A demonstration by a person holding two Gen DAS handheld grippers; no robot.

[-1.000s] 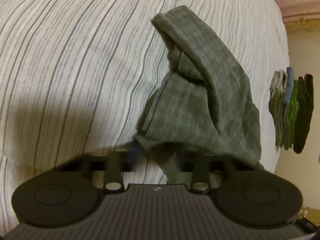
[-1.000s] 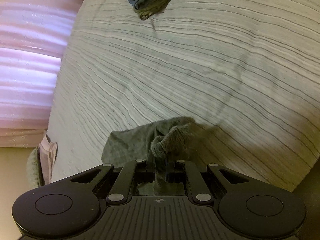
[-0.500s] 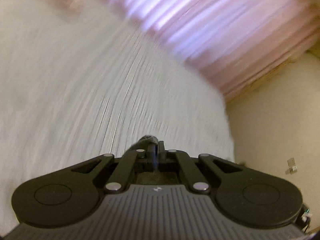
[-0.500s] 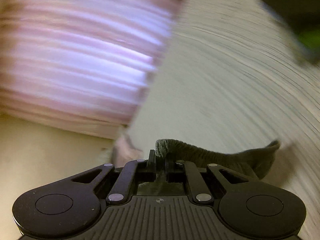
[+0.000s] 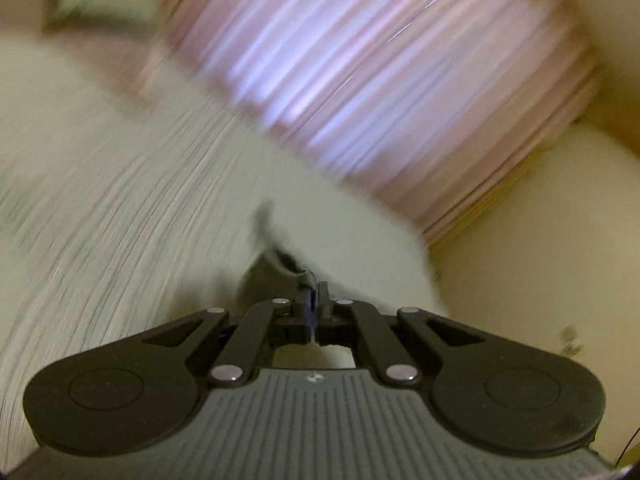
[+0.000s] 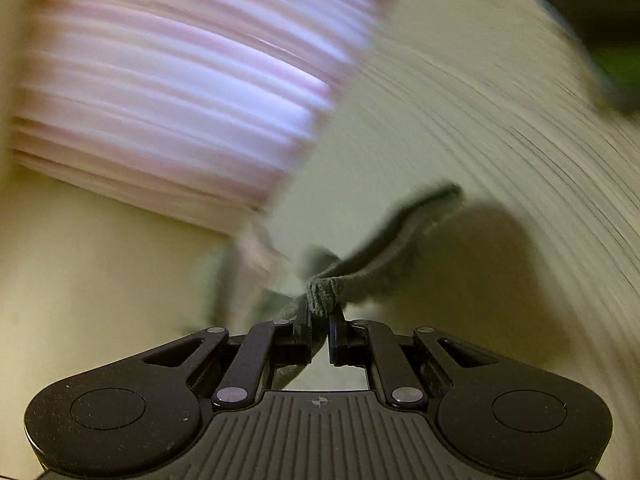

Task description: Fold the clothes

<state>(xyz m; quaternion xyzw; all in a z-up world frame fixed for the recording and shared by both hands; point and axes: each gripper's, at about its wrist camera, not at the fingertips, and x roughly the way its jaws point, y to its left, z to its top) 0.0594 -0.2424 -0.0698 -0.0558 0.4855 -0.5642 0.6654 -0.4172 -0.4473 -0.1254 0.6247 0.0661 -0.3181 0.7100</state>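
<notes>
A grey-green garment (image 6: 384,248) hangs between my two grippers above the striped bed (image 6: 500,120). My right gripper (image 6: 319,312) is shut on a rolled hem of it, and the cloth stretches up and to the right. My left gripper (image 5: 315,292) is shut on another edge of the same garment (image 5: 276,268), of which only a small dark fold shows. Both views are blurred by motion.
Pink curtains (image 5: 360,72) hang behind the striped bed (image 5: 120,200), with a cream wall (image 5: 540,240) at the right. A blurred stack of dark and green folded clothes (image 6: 608,40) lies at the top right of the right wrist view.
Both grippers have lifted and swung the garment off the bed. The left gripper, open a second ago, closed on the cloth. The views now face the curtains.
</notes>
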